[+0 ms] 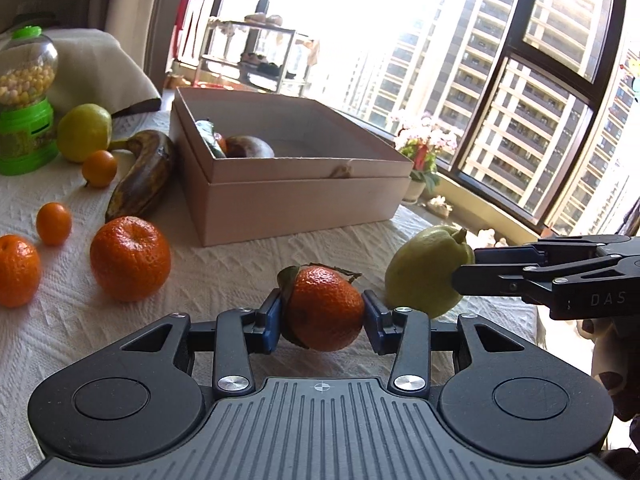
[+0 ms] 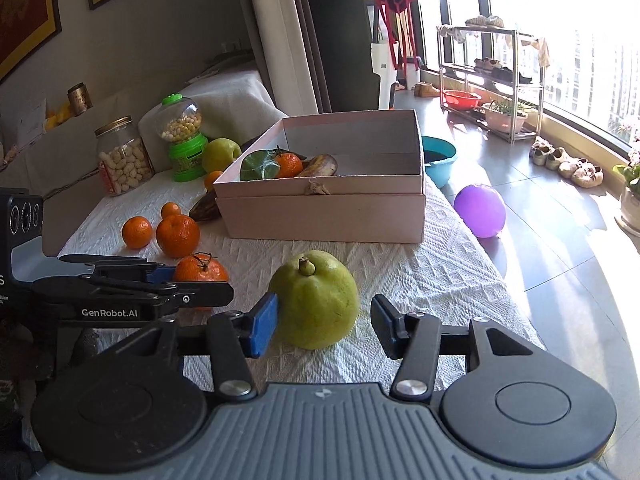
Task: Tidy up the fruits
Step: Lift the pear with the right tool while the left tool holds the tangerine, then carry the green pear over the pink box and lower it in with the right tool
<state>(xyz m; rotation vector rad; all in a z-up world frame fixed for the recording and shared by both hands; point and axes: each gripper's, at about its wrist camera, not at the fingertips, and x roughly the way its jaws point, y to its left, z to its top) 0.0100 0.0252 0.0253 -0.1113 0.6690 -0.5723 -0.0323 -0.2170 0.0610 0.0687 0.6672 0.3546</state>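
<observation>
Left hand-held gripper (image 1: 323,311) pinches a mandarin (image 1: 326,307) just in front of the box (image 1: 304,200). Right hand-held gripper (image 2: 324,326) is spread around a green pear (image 2: 318,304), left pad touching, right pad apart. The pear is probably firm and heavyish; grip mid-belly. Loose oranges (image 2: 178,235) left of the box; path over its rim looks clear.

A leafy mandarin (image 1: 325,307) is clamped near the table's front edge, a green guava (image 2: 317,305) standing beside it, the open box (image 2: 348,216) farther back.
</observation>
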